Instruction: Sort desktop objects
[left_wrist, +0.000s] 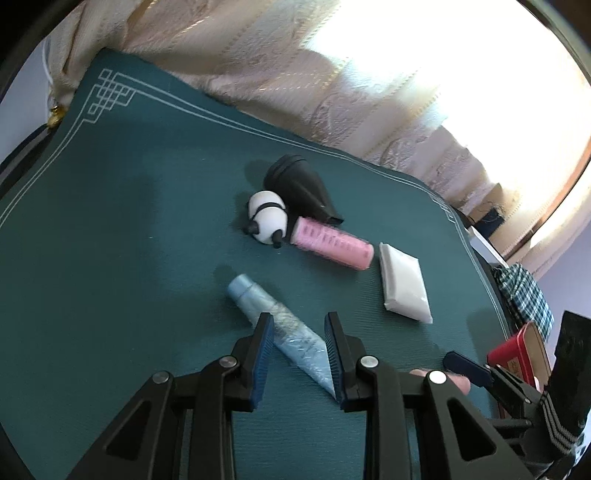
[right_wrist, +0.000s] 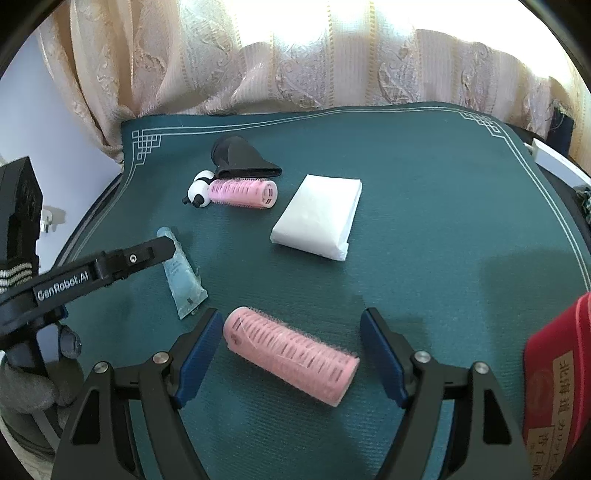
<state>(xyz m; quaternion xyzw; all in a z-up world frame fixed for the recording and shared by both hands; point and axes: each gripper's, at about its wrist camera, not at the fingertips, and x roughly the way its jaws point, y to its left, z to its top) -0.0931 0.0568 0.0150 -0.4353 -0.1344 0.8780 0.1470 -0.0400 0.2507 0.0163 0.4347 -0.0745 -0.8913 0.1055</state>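
My left gripper (left_wrist: 299, 321) is open, its fingers on either side of a light blue tube (left_wrist: 275, 319) lying on the green mat (left_wrist: 110, 221); the tube also shows in the right wrist view (right_wrist: 183, 277). My right gripper (right_wrist: 290, 319) is open around a pink hair roller (right_wrist: 291, 356) lying on the mat, not touching it. A second pink roller (left_wrist: 332, 242) (right_wrist: 243, 192), a panda toy (left_wrist: 267, 218) (right_wrist: 199, 190), a black nozzle (left_wrist: 299, 188) (right_wrist: 242, 157) and a white tissue pack (left_wrist: 404, 286) (right_wrist: 317, 218) lie further back.
A red box (right_wrist: 557, 384) stands at the right mat edge, also in the left wrist view (left_wrist: 517, 356). Patterned curtains (right_wrist: 295, 55) hang behind the mat. A checked cloth (left_wrist: 524, 291) lies off the mat's right edge.
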